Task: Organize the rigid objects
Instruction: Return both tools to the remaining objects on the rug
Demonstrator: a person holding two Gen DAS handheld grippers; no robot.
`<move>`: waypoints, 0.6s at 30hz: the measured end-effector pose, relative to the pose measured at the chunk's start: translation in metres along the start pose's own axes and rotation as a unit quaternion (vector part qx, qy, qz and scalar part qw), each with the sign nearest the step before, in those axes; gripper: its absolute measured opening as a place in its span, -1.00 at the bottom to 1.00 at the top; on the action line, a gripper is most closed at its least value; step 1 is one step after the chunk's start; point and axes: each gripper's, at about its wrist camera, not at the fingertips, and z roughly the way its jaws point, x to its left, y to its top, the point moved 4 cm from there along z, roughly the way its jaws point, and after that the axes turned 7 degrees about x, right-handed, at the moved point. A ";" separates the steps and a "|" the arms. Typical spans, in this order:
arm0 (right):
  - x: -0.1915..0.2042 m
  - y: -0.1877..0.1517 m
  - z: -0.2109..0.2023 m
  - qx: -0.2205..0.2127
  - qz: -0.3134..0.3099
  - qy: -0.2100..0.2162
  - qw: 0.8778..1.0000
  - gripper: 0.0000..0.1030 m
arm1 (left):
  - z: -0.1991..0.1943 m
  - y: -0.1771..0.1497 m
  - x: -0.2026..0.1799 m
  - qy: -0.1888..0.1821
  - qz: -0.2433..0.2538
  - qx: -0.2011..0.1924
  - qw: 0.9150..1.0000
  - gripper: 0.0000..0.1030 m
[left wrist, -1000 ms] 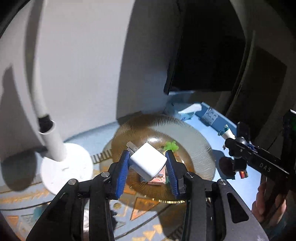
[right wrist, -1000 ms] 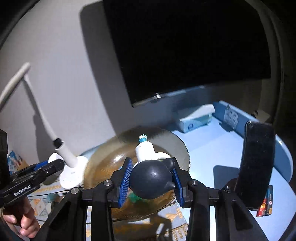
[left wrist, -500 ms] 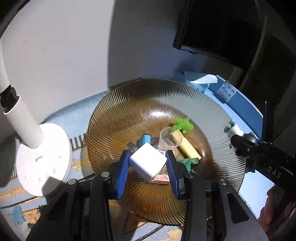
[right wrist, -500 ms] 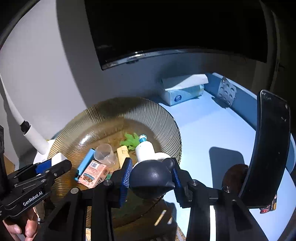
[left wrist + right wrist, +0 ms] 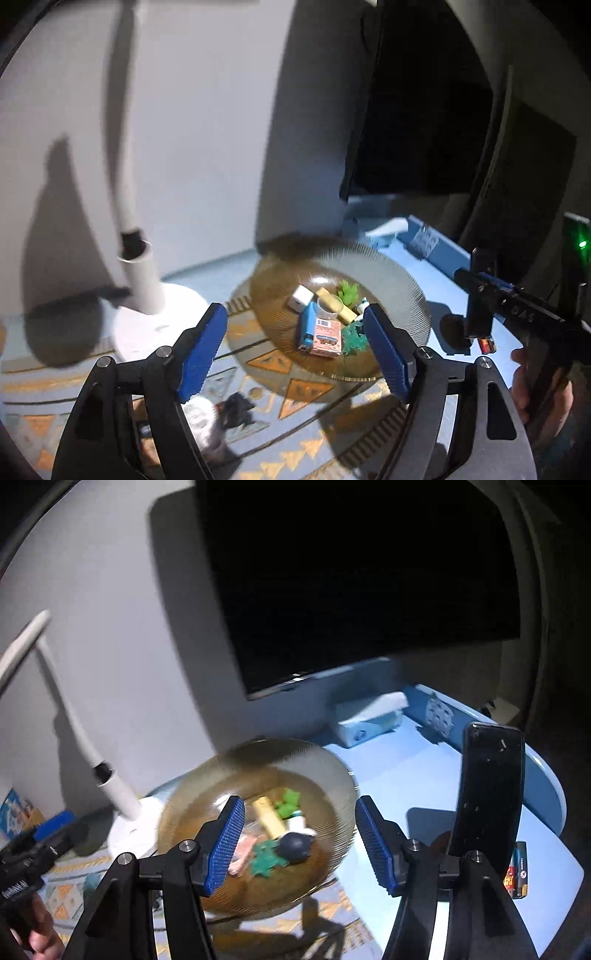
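An amber ribbed glass plate (image 5: pixel 402 284) holds several small things: a white charger cube (image 5: pixel 300 298), a blue lighter (image 5: pixel 307 325), a pink box (image 5: pixel 325 337), a clear cup (image 5: pixel 328 308), a yellow stick and green toys. In the right wrist view the plate (image 5: pixel 332 775) also holds a black rubber air-blower bulb (image 5: pixel 295 846) with a white nozzle. My left gripper (image 5: pixel 295 350) is open and empty, held back above the plate's near edge. My right gripper (image 5: pixel 299 843) is open and empty above the plate.
A white desk lamp (image 5: pixel 144 291) stands left of the plate. A dark monitor (image 5: pixel 351 590) is behind. A tissue box (image 5: pixel 365 720) and a blister pack (image 5: pixel 439 714) lie at the back right. A black phone (image 5: pixel 487 794) stands upright at the right, batteries (image 5: pixel 517 871) beside it.
My left gripper opened, left the white cube on the plate and pulled back. My right gripper opened, left the black bulb on the plate and drew back.
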 end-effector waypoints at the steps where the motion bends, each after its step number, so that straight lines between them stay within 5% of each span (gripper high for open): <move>1: 0.009 -0.003 -0.006 0.000 -0.009 0.007 1.000 0.18 | -0.013 -0.001 0.003 0.004 -0.002 -0.009 1.000 0.45; 11: 0.088 -0.044 -0.038 0.000 -0.070 0.074 0.995 0.20 | -0.141 -0.039 0.052 0.063 -0.031 -0.093 0.993 0.46; 18: 0.134 -0.108 -0.004 0.053 -0.109 0.104 0.987 0.21 | -0.130 -0.106 0.126 0.110 -0.125 -0.049 0.985 0.46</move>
